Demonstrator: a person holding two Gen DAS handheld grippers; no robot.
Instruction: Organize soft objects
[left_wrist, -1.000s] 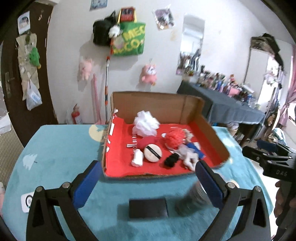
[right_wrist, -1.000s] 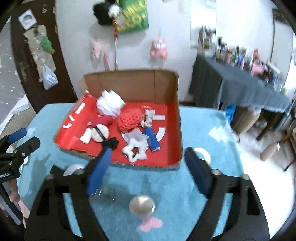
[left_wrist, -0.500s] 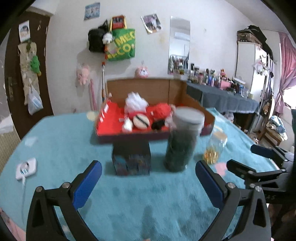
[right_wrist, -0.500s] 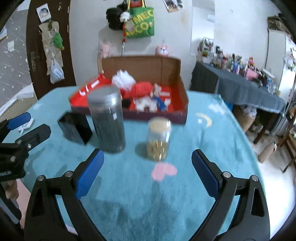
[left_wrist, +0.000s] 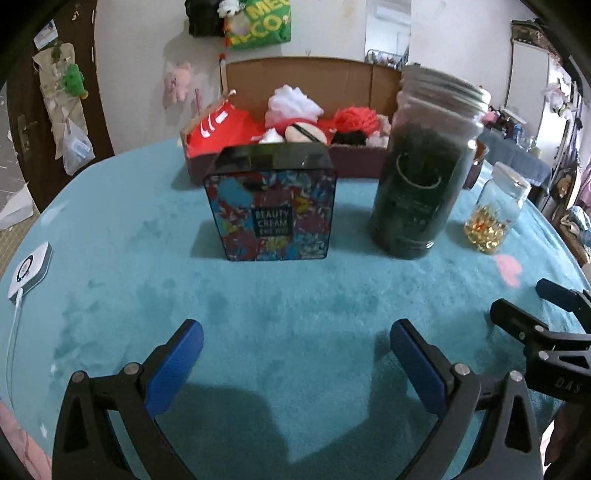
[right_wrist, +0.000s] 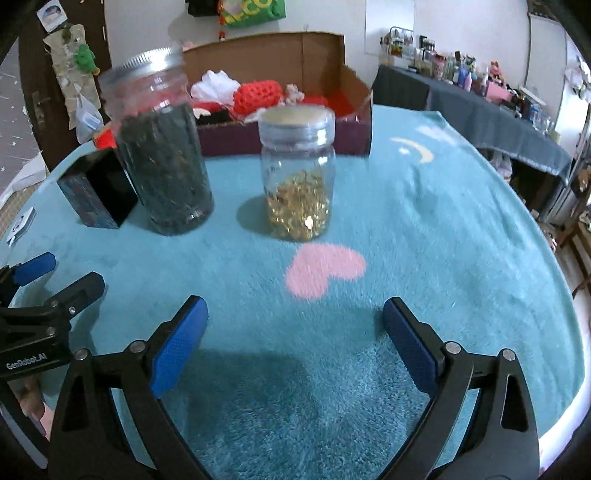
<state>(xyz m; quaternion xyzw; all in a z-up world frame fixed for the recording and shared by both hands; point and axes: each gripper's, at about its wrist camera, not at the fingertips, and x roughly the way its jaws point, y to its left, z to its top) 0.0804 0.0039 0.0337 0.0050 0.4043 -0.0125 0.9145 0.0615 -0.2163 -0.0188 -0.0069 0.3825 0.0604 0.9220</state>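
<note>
A cardboard box with a red lining (left_wrist: 207, 129) (right_wrist: 354, 88) stands at the far side of the teal table. It holds several soft things: a white puff (left_wrist: 293, 101) (right_wrist: 216, 83), a red crocheted ball (left_wrist: 354, 118) (right_wrist: 258, 96), a round beige pad (left_wrist: 304, 133) and a black piece (left_wrist: 349, 138). My left gripper (left_wrist: 295, 349) is open and empty, low over the near table. My right gripper (right_wrist: 295, 325) is open and empty, just before the pink heart (right_wrist: 325, 269).
Between the grippers and the box stand a colourful "Beauty Cream" tin (left_wrist: 271, 206) (right_wrist: 98, 192), a tall jar of dark leaves (left_wrist: 421, 166) (right_wrist: 160, 147) and a small jar of gold capsules (left_wrist: 495, 210) (right_wrist: 297, 173). A white device with cable (left_wrist: 29, 267) lies at the left edge.
Both grippers have dropped from high above the box to low over the near table and drawn back. The tin and jars now stand between them and the box. Both stay open.
</note>
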